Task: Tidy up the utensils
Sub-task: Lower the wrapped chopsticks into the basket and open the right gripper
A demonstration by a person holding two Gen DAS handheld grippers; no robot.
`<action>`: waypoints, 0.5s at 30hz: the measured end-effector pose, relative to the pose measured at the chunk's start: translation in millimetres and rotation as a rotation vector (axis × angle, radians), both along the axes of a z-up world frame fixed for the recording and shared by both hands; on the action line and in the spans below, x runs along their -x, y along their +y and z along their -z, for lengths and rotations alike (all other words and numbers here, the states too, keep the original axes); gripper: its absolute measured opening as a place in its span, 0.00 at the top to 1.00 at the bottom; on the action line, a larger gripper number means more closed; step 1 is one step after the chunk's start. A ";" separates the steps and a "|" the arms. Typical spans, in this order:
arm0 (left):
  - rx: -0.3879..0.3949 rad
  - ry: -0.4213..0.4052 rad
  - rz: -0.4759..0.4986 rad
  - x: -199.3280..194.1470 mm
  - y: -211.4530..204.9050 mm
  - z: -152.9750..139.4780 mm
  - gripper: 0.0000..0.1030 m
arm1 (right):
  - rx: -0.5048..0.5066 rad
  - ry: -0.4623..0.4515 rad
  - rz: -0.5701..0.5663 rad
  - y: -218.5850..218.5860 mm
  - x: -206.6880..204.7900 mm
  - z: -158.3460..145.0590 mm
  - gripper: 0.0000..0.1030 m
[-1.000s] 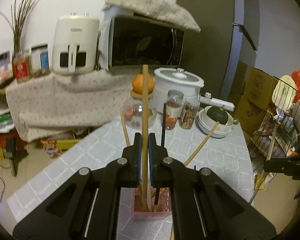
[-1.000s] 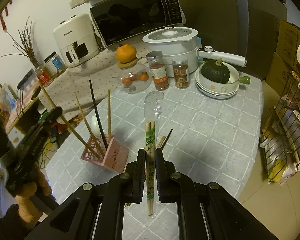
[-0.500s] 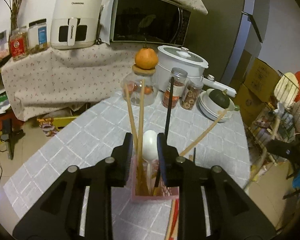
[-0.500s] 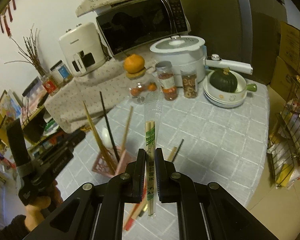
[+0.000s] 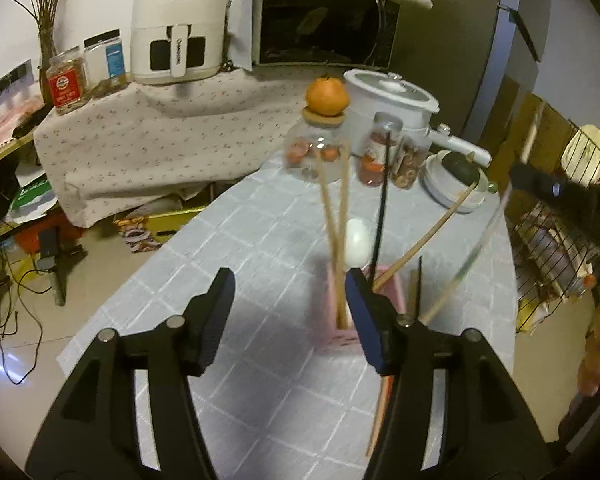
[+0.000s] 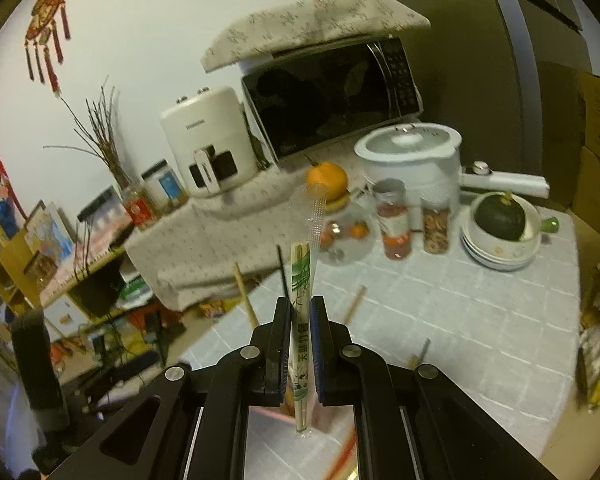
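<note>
A pink utensil holder [image 5: 388, 286] stands on the tiled table and holds wooden chopsticks [image 5: 332, 216], a black chopstick [image 5: 381, 208] and a white spoon [image 5: 357, 242]. My left gripper [image 5: 290, 286] is open and empty, just in front of the holder. My right gripper [image 6: 300, 312] is shut on a wrapped pair of chopsticks [image 6: 302, 280] in a clear sleeve, held upright above the holder [image 6: 324, 420]. The wrapped pair also shows in the left wrist view [image 5: 476, 248], slanting down toward the holder. Loose chopsticks [image 5: 378, 412] lie on the table beside it.
At the table's far end stand a glass jar with an orange on it [image 5: 326, 120], two spice jars [image 5: 376, 156], a white pot [image 5: 388, 100] and bowls with a green squash [image 5: 456, 184]. A wire rack [image 5: 556, 248] is at the right. An air fryer [image 5: 178, 26] and microwave [image 5: 324, 28] are behind.
My left gripper let go of a wooden chopstick into the holder, opened wide and drew back. My right gripper carried the wrapped chopsticks over to above the holder.
</note>
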State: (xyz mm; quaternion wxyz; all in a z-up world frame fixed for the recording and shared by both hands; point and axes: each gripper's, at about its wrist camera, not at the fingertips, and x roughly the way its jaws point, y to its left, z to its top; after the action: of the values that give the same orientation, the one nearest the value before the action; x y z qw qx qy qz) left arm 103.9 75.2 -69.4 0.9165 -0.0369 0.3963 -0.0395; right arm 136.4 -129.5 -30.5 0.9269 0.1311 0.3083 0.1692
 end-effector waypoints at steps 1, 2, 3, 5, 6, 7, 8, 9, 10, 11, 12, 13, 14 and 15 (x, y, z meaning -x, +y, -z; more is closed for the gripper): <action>-0.003 0.010 -0.003 0.0 3.2 1.8 0.43 | -0.002 -0.012 0.000 3.3 -1.4 0.4 0.91; -0.003 0.020 -0.005 -0.1 6.6 3.5 0.43 | -0.002 -0.025 0.000 6.6 -2.5 0.9 0.91; -0.002 0.027 -0.008 -0.7 9.4 4.9 0.43 | 0.001 -0.035 0.001 9.7 -3.8 1.6 0.91; 0.000 0.039 -0.013 -0.4 14.0 6.9 0.43 | 0.030 -0.057 0.011 17.9 -7.4 5.0 0.91; 0.002 0.044 -0.014 -0.2 15.7 7.6 0.43 | 0.045 -0.066 0.016 20.9 -8.9 7.7 0.91; 0.005 0.049 -0.014 0.5 17.0 8.3 0.42 | 0.056 -0.070 0.019 22.8 -9.8 9.5 0.91; 0.007 0.052 -0.015 2.2 17.8 8.9 0.42 | 0.078 -0.075 0.027 26.8 -11.6 13.1 0.91; 0.012 0.057 -0.016 2.0 19.1 9.6 0.42 | 0.100 -0.079 0.031 30.8 -13.0 16.7 0.91; 0.014 0.063 -0.016 2.1 19.8 10.3 0.42 | 0.117 -0.083 0.030 33.9 -13.3 19.8 0.91; 0.016 0.067 -0.016 1.7 20.3 10.9 0.42 | 0.133 -0.084 0.029 36.6 -13.8 22.2 0.91; 0.017 0.071 -0.016 1.3 20.5 11.5 0.42 | 0.145 -0.084 0.025 39.6 -14.7 24.6 0.91; 0.017 0.075 -0.015 1.1 20.4 12.2 0.42 | 0.162 -0.083 0.015 43.5 -15.8 28.5 0.91; 0.016 0.078 -0.014 1.2 20.5 12.8 0.42 | 0.176 -0.084 0.012 46.1 -16.1 30.8 0.91; 0.015 0.082 -0.014 0.9 20.5 13.7 0.42 | 0.196 -0.087 0.007 49.2 -16.4 33.4 0.91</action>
State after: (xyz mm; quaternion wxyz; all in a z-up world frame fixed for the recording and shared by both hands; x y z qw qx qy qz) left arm 103.0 95.7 -83.1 0.8996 -0.0481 0.4327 -0.0346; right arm 152.8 -80.3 -63.9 0.9483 0.0335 0.2826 0.1405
